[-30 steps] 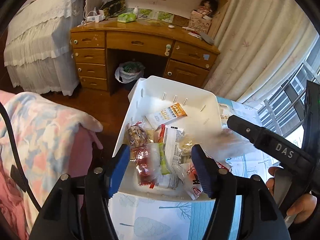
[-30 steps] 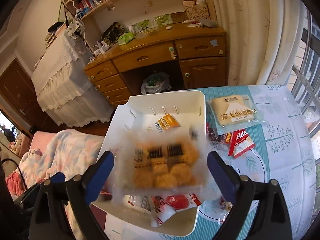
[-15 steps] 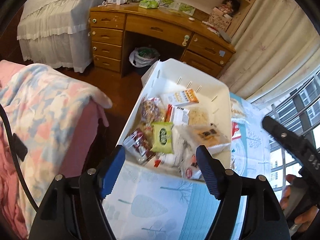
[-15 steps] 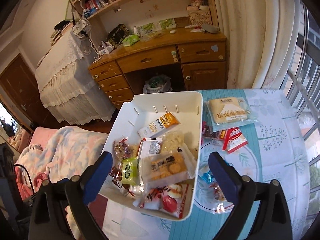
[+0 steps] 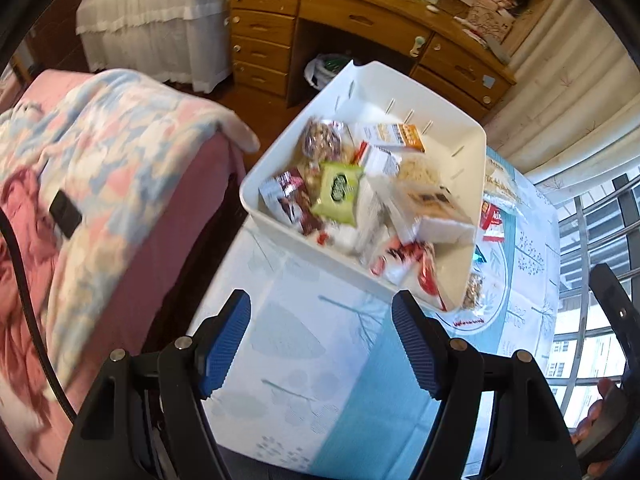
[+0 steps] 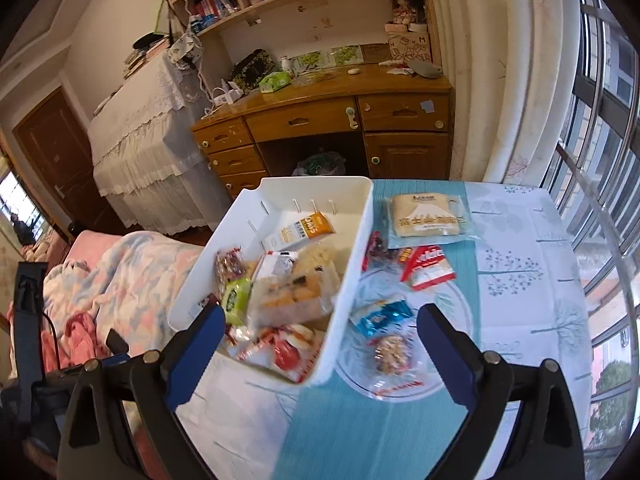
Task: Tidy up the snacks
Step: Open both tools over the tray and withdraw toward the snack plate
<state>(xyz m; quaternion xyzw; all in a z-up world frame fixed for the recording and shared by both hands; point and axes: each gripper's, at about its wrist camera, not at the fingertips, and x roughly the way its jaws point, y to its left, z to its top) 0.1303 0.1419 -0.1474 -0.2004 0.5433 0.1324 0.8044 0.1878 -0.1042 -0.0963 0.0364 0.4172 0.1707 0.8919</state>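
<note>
Bedroom setting: wooden desk [image 6: 320,120] with drawers against the far wall, pink-and-blue blanket [image 5: 100,168] at left. Table [image 6: 520,280] with a teal, tree-print cloth carries a white bin [image 6: 352,248] near its left edge. Bin is heaped with snack packets: orange-and-white box [image 6: 300,232] at the back, green packet [image 6: 236,298], clear cookie pack [image 6: 292,300] on top. Loose on the cloth just right of the bin: bread pack [image 6: 428,220], red-and-white packet [image 6: 428,268], blue wrapper [image 6: 380,316], nut packet [image 6: 392,354]. Left gripper [image 5: 320,344] hangs over the cloth short of the bin, jaws apart, nothing between. Right gripper [image 6: 320,352], jaws wide apart, empty, above the bin's near corner.
</note>
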